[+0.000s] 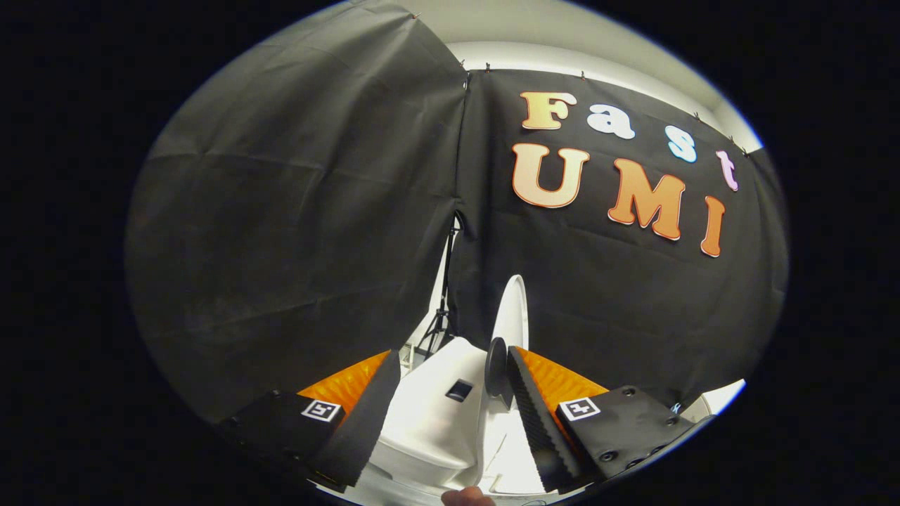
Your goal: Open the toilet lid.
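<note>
Gripper (450,422) open before black cloth wall (281,232)

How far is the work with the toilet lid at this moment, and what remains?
The lid already stands raised, seen edge-on above the white toilet body, so lifting looks largely done. The gripper is open, its fingers either side of the toilet; the right one lies beside the lid. Whether the lid rests fully back cannot be told. Left: let it settle, then withdraw.

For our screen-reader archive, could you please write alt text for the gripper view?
The open gripper points at a white toilet, whose lid stands raised on edge just beyond the fingertips, touched by neither finger. A black cloth wall hangs behind, with a dark stand in a gap in it.
</note>
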`<state>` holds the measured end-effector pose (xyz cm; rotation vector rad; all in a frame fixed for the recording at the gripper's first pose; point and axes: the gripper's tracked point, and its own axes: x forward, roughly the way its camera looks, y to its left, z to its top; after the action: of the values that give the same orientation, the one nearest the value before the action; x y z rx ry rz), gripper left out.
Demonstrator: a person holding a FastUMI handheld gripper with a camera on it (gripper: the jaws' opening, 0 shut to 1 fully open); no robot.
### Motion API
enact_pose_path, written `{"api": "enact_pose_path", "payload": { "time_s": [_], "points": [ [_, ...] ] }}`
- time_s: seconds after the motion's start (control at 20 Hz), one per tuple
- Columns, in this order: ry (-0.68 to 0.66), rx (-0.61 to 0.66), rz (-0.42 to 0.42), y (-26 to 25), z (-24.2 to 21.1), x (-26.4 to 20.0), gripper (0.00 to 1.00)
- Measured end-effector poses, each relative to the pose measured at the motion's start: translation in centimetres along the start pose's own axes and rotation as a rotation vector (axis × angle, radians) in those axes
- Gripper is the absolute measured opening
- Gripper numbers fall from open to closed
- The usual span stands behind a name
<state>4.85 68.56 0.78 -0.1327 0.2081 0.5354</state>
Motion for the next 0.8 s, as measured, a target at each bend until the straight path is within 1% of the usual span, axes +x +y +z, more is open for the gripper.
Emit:
{"api": "enact_pose_path", "payload": {
  "time_s": [0.15, 0.35, 0.45, 0.55, 0.8],
  "points": [
    [-0.032, 0.034, 0.036, -1.9, 1.5, -2.2, 0.97],
    [-0.075, 0.116, 0.034, -7.9, 4.0, -4.5, 0.97],
    [-0.080, 0.132, -0.004, -12.2, 4.5, -5.1, 0.97],
    [-0.093, 0.135, -0.061, -17.1, 4.9, -5.7, 0.97],
    [-0.107, 0.139, -0.182, -27.5, 4.7, -7.5, 0.97]
  ]
}}
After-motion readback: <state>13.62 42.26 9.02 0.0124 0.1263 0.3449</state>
